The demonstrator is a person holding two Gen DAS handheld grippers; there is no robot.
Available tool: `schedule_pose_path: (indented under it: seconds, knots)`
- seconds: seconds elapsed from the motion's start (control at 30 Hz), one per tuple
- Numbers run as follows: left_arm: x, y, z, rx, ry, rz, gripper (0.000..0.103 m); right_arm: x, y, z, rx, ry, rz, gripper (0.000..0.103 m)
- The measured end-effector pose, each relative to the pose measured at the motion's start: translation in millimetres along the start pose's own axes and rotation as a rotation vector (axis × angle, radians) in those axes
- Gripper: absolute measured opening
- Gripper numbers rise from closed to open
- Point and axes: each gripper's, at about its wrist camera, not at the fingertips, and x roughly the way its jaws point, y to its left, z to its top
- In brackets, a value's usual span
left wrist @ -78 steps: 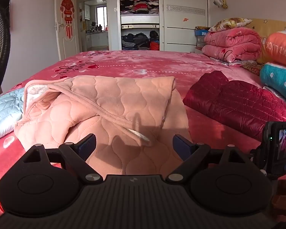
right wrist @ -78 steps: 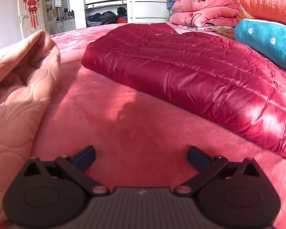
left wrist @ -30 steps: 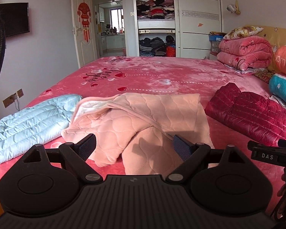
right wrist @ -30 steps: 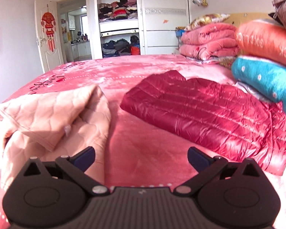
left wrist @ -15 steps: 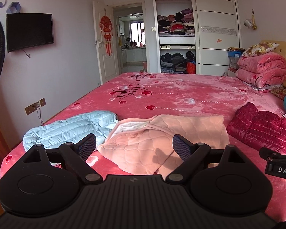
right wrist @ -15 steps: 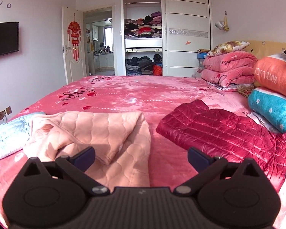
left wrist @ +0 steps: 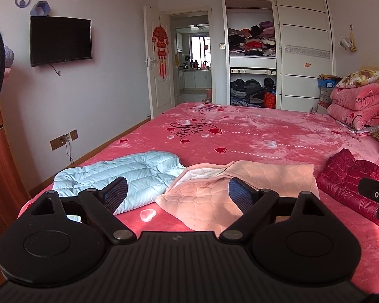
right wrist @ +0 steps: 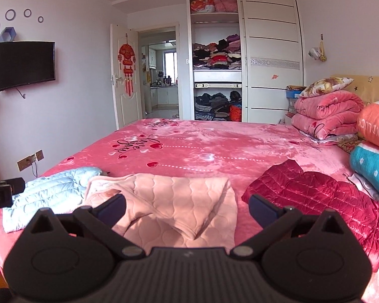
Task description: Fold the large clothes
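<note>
Left gripper (left wrist: 178, 193) spread wide, empty, above bed edge. Right gripper (right wrist: 187, 205) same: wide, nothing held. Peach quilted garment (right wrist: 179, 202) lies rumpled on pink bedspread (right wrist: 214, 146), between pale blue puffer jacket (left wrist: 118, 174) and dark red puffer jacket (right wrist: 313, 192). Peach piece looks soft, thick, floppy, probably light; likely sags when lifted. Best hold: near hem corners, one per gripper.

wall-mounted tv (right wrist: 25, 65), open wardrobe (right wrist: 217, 58) stuffed with clothes, red door ornament (right wrist: 126, 65), folded pink blankets (right wrist: 328, 116) stacked on bed (right wrist: 214, 141).
</note>
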Motion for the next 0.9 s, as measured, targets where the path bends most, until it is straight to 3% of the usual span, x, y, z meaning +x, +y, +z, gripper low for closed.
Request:
schedule_pose_path:
  seconds: [0.27, 0.47, 0.73, 0.9]
  knots:
    - [-19, 1, 7, -0.025, -0.002, 0.013, 0.103, -13, 11, 8, -0.014, 0.012, 0.028, 0.102]
    - [-8, 9, 6, -0.075, 0.026, -0.035, 0.103, -22, 2, 4, -0.032, -0.074, 0.034, 0.102]
    - [40, -10, -16, -0.068, 0.089, -0.134, 0.103, 16, -33, -48, 0.004, -0.002, 0.035, 0.102]
    - [65, -37, -29, -0.015, 0.122, -0.22, 0.103, 40, -49, -86, 0.004, 0.014, -0.035, 0.102]
